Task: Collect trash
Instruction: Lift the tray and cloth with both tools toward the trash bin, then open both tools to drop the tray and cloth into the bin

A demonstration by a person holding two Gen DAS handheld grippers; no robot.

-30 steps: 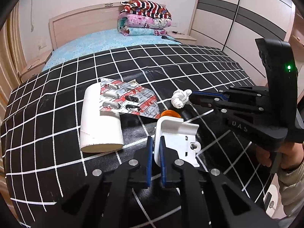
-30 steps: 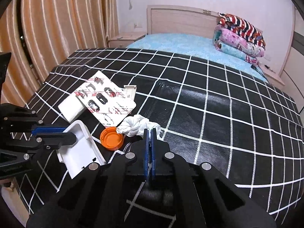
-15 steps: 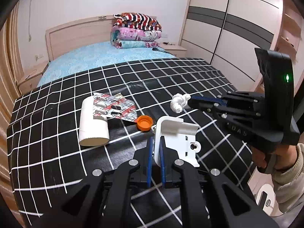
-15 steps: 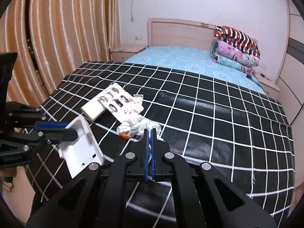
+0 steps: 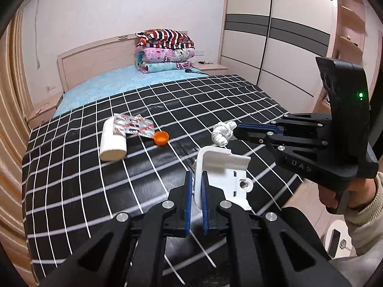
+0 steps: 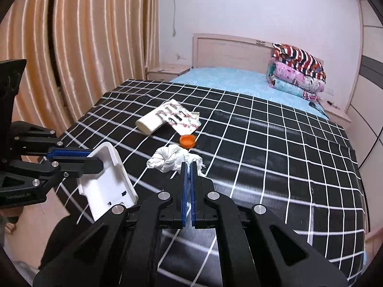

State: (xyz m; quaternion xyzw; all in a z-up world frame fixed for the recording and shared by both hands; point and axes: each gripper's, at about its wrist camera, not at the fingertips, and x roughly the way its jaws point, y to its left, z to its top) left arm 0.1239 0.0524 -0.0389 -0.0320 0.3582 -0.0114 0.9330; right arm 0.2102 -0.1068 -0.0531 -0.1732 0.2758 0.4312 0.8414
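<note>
Left claw (image 5: 196, 186) pinching a white plastic bracket (image 5: 225, 174); right claw (image 6: 190, 169) pinching a crumpled white tissue (image 6: 172, 159); orange cap (image 5: 160, 138) lying on the bed (image 5: 71, 167).

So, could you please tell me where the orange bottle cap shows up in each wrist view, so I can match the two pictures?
Left wrist view: the orange bottle cap lies left of centre on the checked bedspread, at the near corner of the blister packs.
Right wrist view: the cap sits near the centre, just beyond the knotted white cloth.
Shared landmark: the white cylinder under the blister packs.
</note>
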